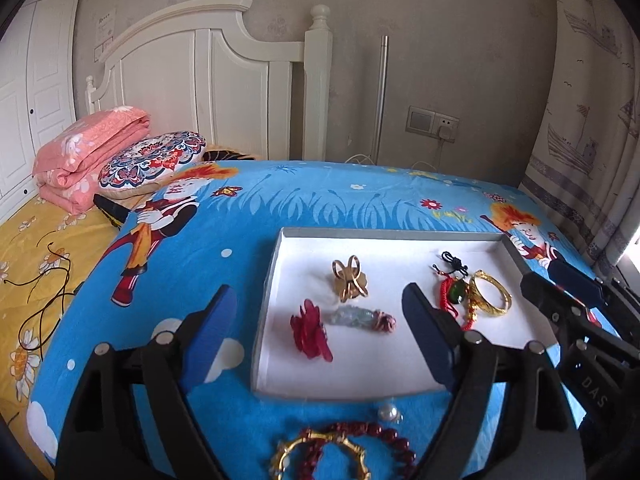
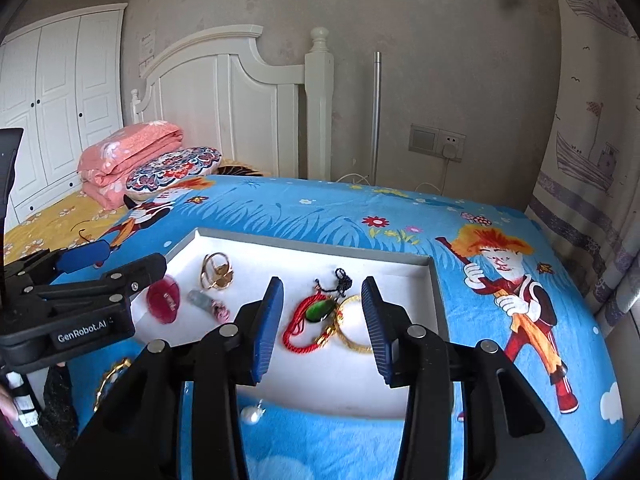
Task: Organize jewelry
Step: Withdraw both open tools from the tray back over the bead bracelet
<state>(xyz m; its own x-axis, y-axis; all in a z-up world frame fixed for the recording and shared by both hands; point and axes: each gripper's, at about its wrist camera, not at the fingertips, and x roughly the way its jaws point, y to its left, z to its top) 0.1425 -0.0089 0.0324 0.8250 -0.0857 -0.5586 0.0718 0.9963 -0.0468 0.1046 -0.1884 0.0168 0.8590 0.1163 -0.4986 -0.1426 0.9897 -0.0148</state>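
A shallow white tray lies on the blue cartoon-print cloth, and most of the jewelry is already inside it. Toward the tray's left side sit a gold openwork ring, a red flower-shaped piece and, just beside that, a pale green-and-pink stone charm. Toward its right side lies a tangle — a green pendant on a red cord with a black knotted cord at its far end, touching a gold bangle next to it.

Outside the tray, near the cloth's near edge, a pearl rests just off the tray's front wall. Closer still are a dark red bead bracelet and a gold bracelet, overlapping one another.

The left gripper hovers over the tray's left half with its blue pads spread wide and nothing between them; the red flower and the charm lie below the gap. The right gripper is over the tray's right half, jaws partly apart — the pendant, cord and bangle show between the pads, which do not press on them.

Beyond the cloth are a yellow floral sheet, a folded pink quilt, a patterned cushion and a white headboard.
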